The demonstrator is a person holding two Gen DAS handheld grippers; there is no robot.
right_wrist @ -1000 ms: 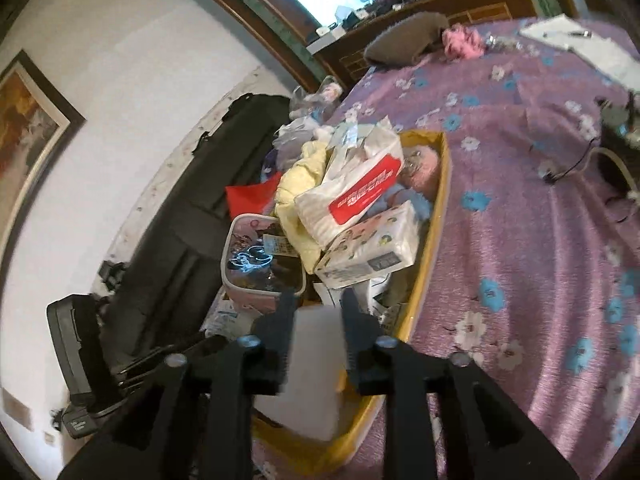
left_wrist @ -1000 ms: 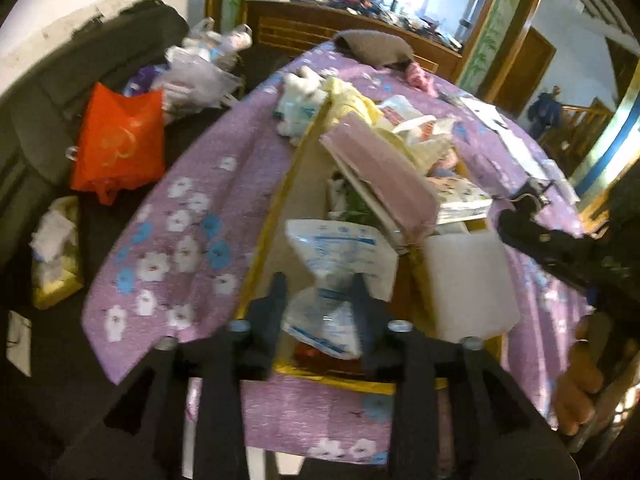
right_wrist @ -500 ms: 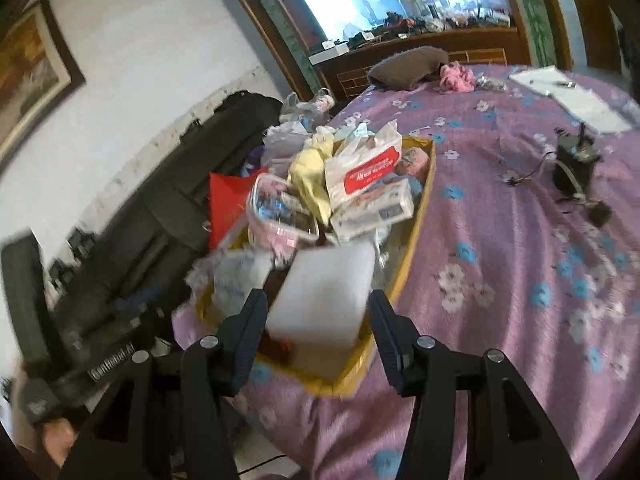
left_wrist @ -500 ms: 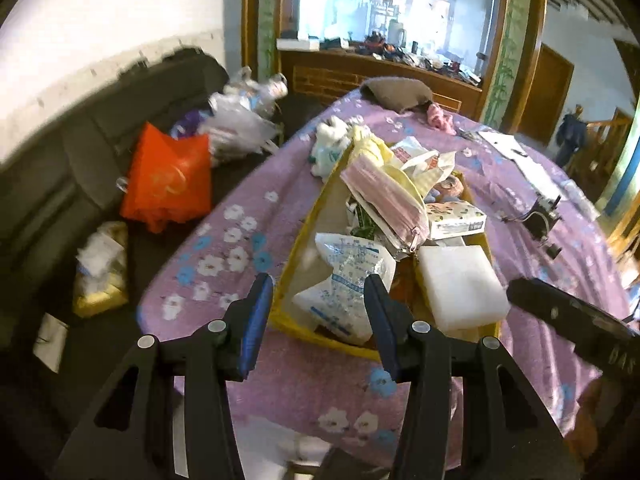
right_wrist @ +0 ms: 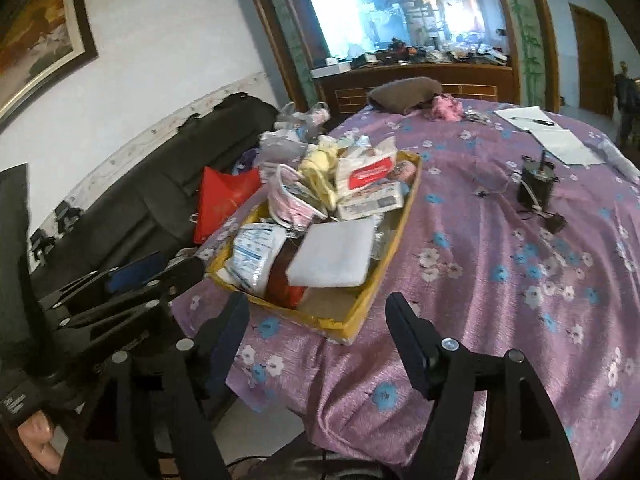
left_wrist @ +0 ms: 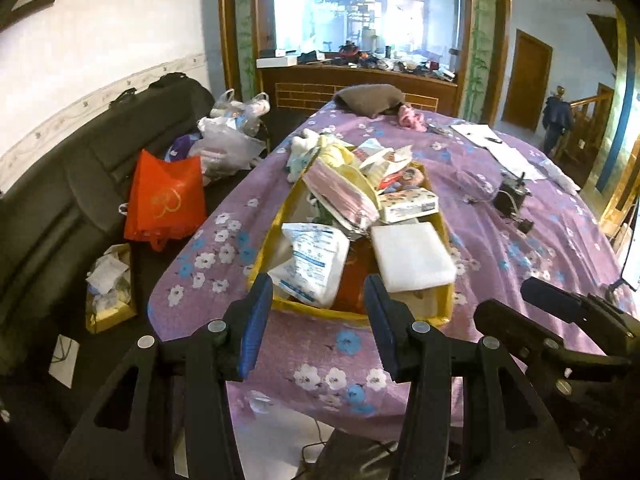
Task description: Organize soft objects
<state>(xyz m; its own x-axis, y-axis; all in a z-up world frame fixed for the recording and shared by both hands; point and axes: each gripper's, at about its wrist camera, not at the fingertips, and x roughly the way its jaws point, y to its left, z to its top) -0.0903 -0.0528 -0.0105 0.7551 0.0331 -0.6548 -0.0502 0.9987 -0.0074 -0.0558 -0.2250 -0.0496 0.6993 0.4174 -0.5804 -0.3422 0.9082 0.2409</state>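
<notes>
The left hand-held gripper (left_wrist: 316,300) stands part open, empty; the right hand-held gripper (right_wrist: 318,312) is opening wide, also empty. Both hover short of the yellow tray (left_wrist: 360,314) on the purple-clothed counter (left_wrist: 520,248), where the white foam block (left_wrist: 412,256) and plastic packet (left_wrist: 312,264) lie.

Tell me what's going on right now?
Left hand-held gripper open, empty; right hand-held gripper empty, jaws opening. White foam pad lies in yellow tray. Nothing blocking.

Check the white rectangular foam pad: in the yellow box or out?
In. The white rectangular foam pad lies on top of the pile inside the yellow cardboard box, near its front end, with no gripper touching it.
</notes>
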